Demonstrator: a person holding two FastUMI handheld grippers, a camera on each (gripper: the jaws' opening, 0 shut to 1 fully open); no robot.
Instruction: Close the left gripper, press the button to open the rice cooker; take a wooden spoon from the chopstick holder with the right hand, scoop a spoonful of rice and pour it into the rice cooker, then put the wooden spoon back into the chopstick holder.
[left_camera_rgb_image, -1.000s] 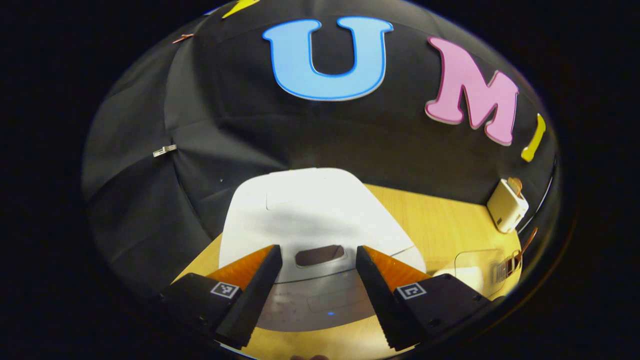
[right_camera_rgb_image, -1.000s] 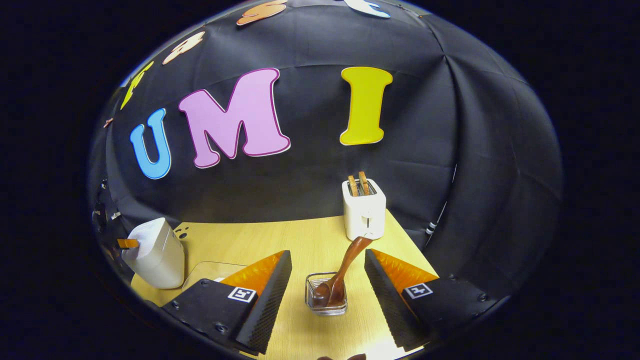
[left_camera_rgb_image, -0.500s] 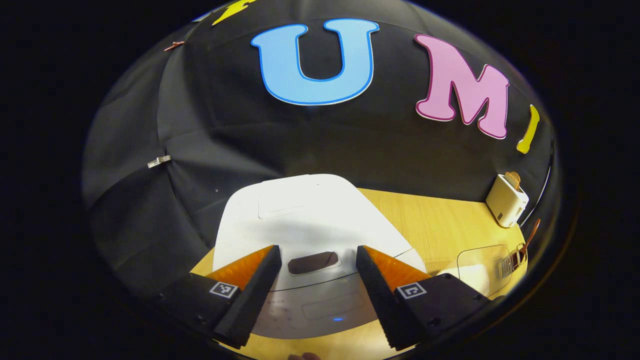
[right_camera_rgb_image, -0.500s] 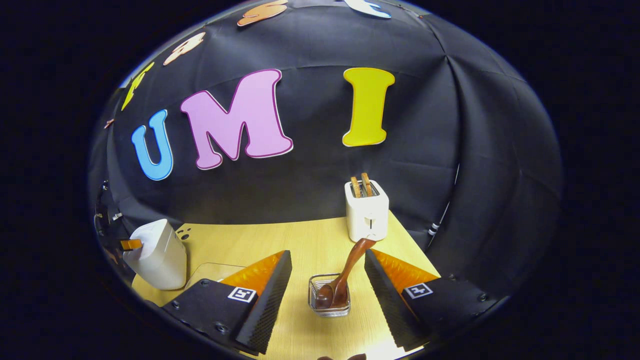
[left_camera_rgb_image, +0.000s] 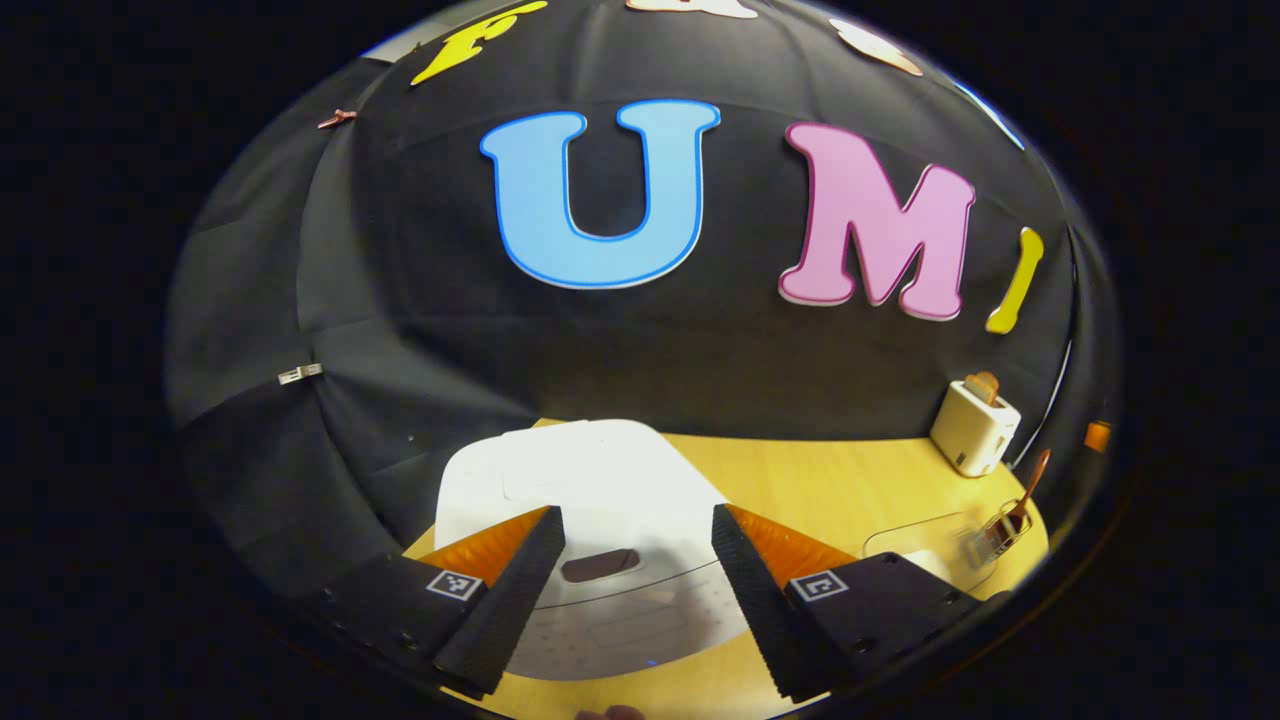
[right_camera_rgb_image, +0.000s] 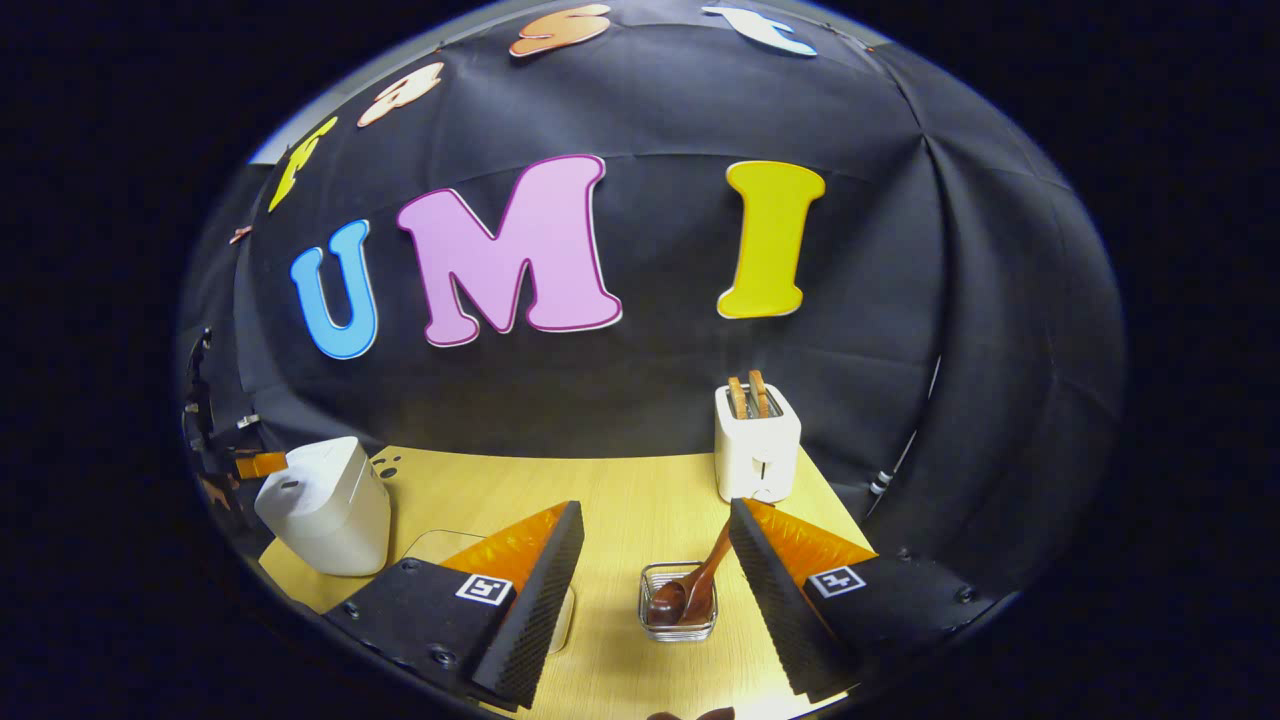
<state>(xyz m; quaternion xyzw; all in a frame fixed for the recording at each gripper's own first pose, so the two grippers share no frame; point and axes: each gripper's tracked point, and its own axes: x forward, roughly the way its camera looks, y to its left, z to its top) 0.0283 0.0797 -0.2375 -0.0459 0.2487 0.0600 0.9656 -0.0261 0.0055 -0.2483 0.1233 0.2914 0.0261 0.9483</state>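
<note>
In the left gripper view, the left tongs (left_camera_rgb_image: 638, 560) hang with fingers spread wide apart above the front of the white rice cooker (left_camera_rgb_image: 590, 500), holding nothing. The cooker's lid is down, and its dark button (left_camera_rgb_image: 600, 565) sits between the fingers, probably lined up for a press once they close.

In the right gripper view, the right tongs (right_camera_rgb_image: 655, 570) are also spread and empty, framing the chopstick holder (right_camera_rgb_image: 679, 602) on the wooden surface (right_camera_rgb_image: 620, 500), likely ready to take the wooden spoon (right_camera_rgb_image: 700, 585). The spoon leans in the holder, bowl down, handle pointing toward one o'clock. A toaster (right_camera_rgb_image: 757, 445) stands behind at twelve o'clock; the cooker sits at nine o'clock.
</note>
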